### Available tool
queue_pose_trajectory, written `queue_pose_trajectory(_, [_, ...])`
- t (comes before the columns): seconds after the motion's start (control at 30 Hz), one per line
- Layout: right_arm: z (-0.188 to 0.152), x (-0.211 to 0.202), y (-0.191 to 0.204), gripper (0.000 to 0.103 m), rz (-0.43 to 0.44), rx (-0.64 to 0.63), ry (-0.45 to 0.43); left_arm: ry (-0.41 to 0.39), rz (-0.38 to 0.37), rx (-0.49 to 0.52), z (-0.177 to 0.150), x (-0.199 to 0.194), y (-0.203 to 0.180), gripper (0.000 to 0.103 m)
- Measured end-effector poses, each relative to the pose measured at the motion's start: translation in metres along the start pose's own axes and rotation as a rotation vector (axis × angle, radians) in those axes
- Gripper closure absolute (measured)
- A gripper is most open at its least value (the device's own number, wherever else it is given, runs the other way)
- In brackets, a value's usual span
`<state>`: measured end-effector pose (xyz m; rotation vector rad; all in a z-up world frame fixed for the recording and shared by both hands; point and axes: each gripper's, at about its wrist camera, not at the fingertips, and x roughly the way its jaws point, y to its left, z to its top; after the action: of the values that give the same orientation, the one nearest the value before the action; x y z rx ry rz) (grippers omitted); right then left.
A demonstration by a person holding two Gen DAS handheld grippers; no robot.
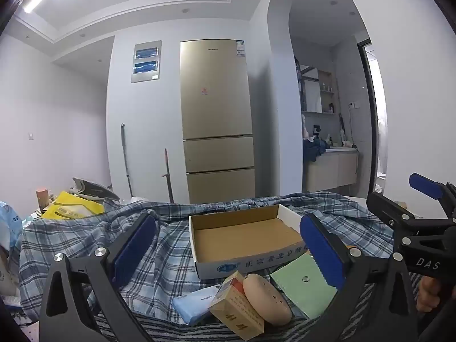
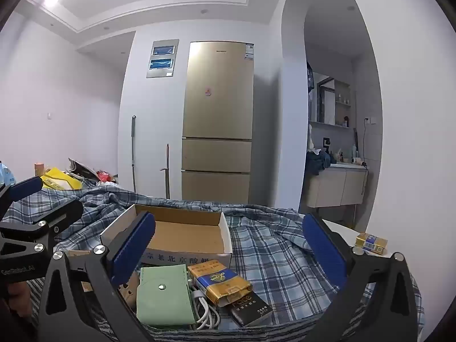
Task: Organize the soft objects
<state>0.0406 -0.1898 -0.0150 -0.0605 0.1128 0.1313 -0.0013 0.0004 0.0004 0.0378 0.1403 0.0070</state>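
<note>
Left wrist view shows nothing sorted yet: my left tongs (image 1: 228,245) and right tongs (image 2: 228,245) both gape empty, the cardboard box (image 1: 242,239) bare, the green pouch (image 2: 162,296) and tissue pack (image 1: 193,303) waiting beside it.

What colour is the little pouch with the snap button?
The pouch is pale green with a silver snap, best seen in the right wrist view.

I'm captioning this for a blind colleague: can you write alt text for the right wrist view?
The open right gripper hovers over a plaid cloth, with an empty cardboard box ahead and, nearer, a green pouch, a white cable and cigarette packs. Behind stands a gold fridge.
</note>
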Motion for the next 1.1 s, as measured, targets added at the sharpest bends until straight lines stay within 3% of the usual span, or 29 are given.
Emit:
queue_pose_trajectory(0.23, [-0.001,0.002,0.002,0.000,-0.004,-0.014,0.016,-0.031,-0.004,-0.022,0.001,-0.008,0.003,0.000])
queue_pose_trajectory(0.37, [0.000,0.002,0.001,0.000,0.015,-0.006,0.018,-0.027,0.071,-0.010,0.002,-0.006,0.003,0.000])
queue_pose_trajectory(0.83, [-0.002,0.010,-0.004,0.000,0.024,0.034,0.058,-0.004,0.063,-0.023,-0.001,-0.001,0.006,0.000])
queue_pose_trajectory(1.1, [0.000,0.009,-0.007,0.000,0.004,0.049,0.049,-0.057,0.062,0.009,0.000,-0.012,-0.001,0.000])
